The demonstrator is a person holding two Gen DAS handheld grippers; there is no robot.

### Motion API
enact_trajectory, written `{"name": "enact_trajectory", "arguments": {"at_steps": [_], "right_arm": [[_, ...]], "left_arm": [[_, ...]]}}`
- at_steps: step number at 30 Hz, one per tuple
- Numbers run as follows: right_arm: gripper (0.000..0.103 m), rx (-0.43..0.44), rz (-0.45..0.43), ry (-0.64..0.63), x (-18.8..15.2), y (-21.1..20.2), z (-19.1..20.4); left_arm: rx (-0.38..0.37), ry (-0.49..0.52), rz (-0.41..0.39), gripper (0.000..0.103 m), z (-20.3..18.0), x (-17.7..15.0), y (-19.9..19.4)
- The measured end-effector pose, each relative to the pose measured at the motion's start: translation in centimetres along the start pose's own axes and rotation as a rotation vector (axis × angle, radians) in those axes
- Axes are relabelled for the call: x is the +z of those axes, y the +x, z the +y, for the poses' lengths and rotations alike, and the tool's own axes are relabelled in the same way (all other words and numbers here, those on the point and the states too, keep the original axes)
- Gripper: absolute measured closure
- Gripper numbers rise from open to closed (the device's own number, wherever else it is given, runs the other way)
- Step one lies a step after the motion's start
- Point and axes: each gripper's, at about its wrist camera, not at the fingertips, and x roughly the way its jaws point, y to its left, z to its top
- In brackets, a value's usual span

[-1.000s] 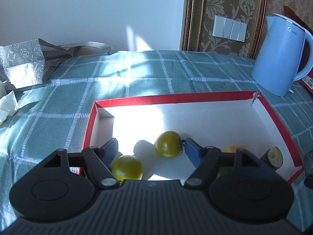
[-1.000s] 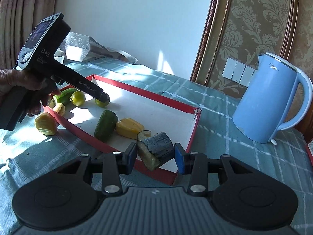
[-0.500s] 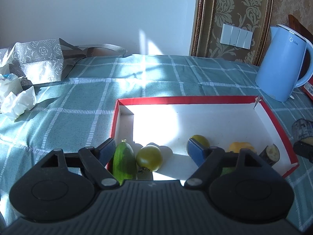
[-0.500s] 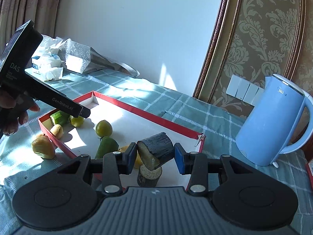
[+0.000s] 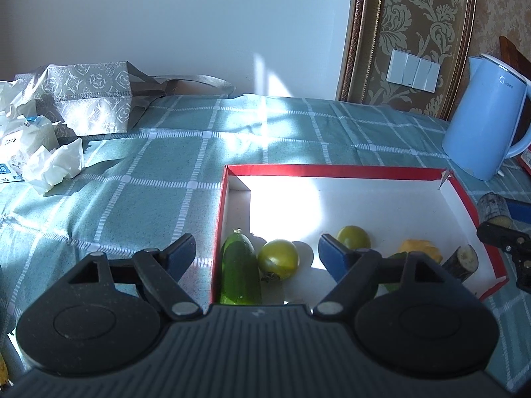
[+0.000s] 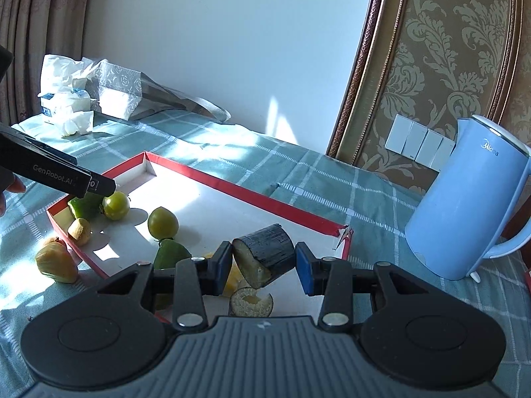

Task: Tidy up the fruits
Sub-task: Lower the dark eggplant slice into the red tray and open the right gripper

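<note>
My right gripper (image 6: 264,267) is shut on a dark-skinned eggplant chunk (image 6: 265,258), held above the near right corner of the red-rimmed white tray (image 6: 232,184). Another eggplant piece (image 6: 252,301) lies just below it. My left gripper (image 5: 256,252) hangs open over the tray's left end (image 5: 222,205) with nothing gripped. A cucumber (image 5: 239,268) and a green tomato (image 5: 278,258) lie beneath its gap. A second green tomato (image 5: 353,237) and a yellow piece (image 5: 421,252) sit further right. The held eggplant chunk (image 5: 493,205) shows at the right edge.
A blue kettle (image 6: 464,205) stands right of the tray. A patterned bag (image 5: 89,99) and crumpled tissues (image 5: 53,165) lie at the far left of the checked tablecloth. A yellow fruit (image 6: 56,263) sits outside the tray's near left corner. The wall is behind.
My left gripper drew back to the left, away from the tomatoes, with its jaws a little wider. My right gripper carried the eggplant chunk further over the tray.
</note>
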Motion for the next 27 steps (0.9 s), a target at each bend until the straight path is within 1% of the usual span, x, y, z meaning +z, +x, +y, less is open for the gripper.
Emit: {"name": "enact_trajectory", "arguments": {"at_steps": [5,12,16,19,27], "right_arm": [[0.062,-0.009,0.029,0.012,0.5,1.7,-0.4],[0.062,-0.005,0.129,0.101,1.0,6.0,-1.6],[0.062,-0.01,0.159,0.084,1.0,7.8,-1.4],[0.062,-0.004,0.176,0.062,1.1,8.7,-0.9],[0.062,0.007,0.218,0.051,1.3,10.6,-0.3]], "left_arm": [[0.011,-0.011,0.003,0.024,0.3,-0.3,-0.3],[0.025,-0.032,-0.011,0.022,0.9,-0.4,-1.5],[0.047,-0.053,-0.013,0.022,1.6,-0.7,-1.9],[0.067,-0.064,-0.008,0.021,2.0,-1.0,-2.1],[0.102,-0.086,0.002,0.02,2.9,-1.7,-2.7]]}}
